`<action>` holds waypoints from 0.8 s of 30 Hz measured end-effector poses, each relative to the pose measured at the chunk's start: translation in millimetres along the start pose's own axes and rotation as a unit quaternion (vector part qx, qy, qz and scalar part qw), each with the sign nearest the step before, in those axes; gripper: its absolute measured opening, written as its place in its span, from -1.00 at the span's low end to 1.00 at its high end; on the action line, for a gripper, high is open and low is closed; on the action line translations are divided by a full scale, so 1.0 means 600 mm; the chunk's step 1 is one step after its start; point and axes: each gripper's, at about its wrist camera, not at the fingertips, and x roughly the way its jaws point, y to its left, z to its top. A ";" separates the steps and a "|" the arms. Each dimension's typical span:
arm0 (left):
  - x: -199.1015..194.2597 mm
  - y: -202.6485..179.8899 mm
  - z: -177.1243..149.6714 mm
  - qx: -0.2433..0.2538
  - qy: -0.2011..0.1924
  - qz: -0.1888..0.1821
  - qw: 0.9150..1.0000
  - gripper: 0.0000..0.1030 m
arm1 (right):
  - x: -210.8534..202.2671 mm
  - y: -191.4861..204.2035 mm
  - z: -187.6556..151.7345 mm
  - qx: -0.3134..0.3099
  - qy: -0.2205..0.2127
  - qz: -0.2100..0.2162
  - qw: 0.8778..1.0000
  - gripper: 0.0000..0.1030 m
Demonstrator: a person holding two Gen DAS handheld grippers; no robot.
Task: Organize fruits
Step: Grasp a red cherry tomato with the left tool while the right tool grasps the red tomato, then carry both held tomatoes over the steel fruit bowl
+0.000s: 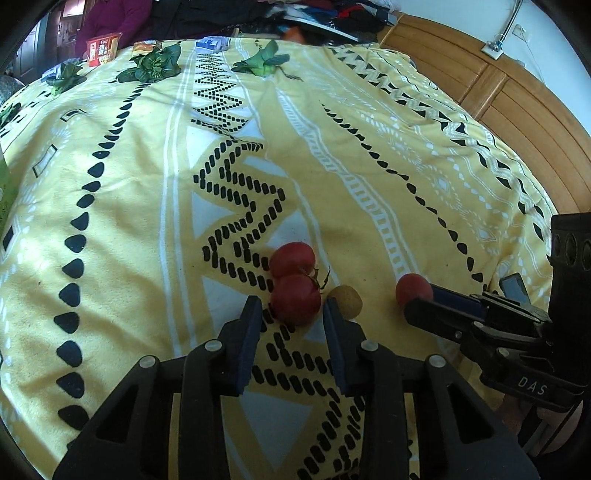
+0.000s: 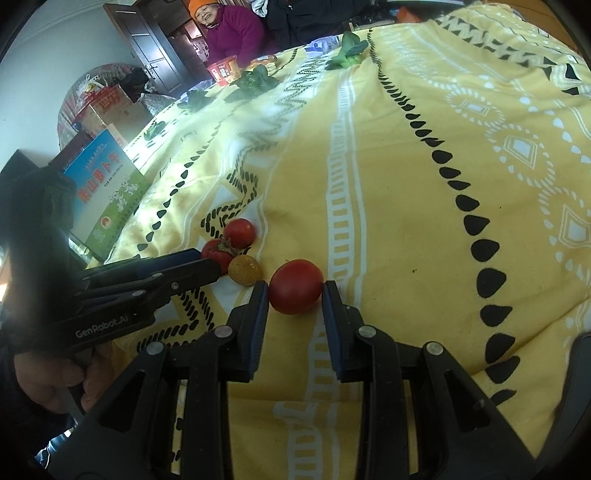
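Observation:
Several small fruits lie on a yellow patterned cloth (image 1: 129, 229). My left gripper (image 1: 293, 304) is shut on a red tomato with a green stem (image 1: 295, 299), one pad on each side of it. A second tomato (image 1: 291, 258) touches it from behind. A small brown round fruit (image 1: 347, 301) rests just right of my right finger. In the right wrist view, my right gripper (image 2: 294, 290) is shut on a lone red tomato (image 2: 295, 286) on the cloth. The left gripper (image 2: 207, 267) reaches in from the left beside the brown fruit (image 2: 244, 270).
Leafy greens (image 1: 155, 64) and snack packets (image 1: 101, 48) lie along the cloth's far edge, where a person in a purple top (image 2: 236, 33) sits. A blue and green box (image 2: 107, 188) stands at the left edge. Wooden panelling (image 1: 517, 110) runs along the right.

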 end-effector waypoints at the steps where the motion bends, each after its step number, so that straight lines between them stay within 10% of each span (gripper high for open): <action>1: 0.003 0.000 0.001 0.000 0.000 -0.001 1.000 -0.33 | 0.001 0.000 0.000 0.000 0.001 0.000 1.000 -0.41; 14: -0.072 -0.013 0.006 0.003 -0.057 0.016 0.998 -0.48 | -0.027 0.028 0.005 -0.025 -0.020 -0.009 0.999 -0.42; 24: -0.378 0.075 -0.022 -0.079 -0.194 0.074 0.975 -0.47 | -0.093 0.153 0.052 -0.079 -0.057 0.005 0.995 -0.42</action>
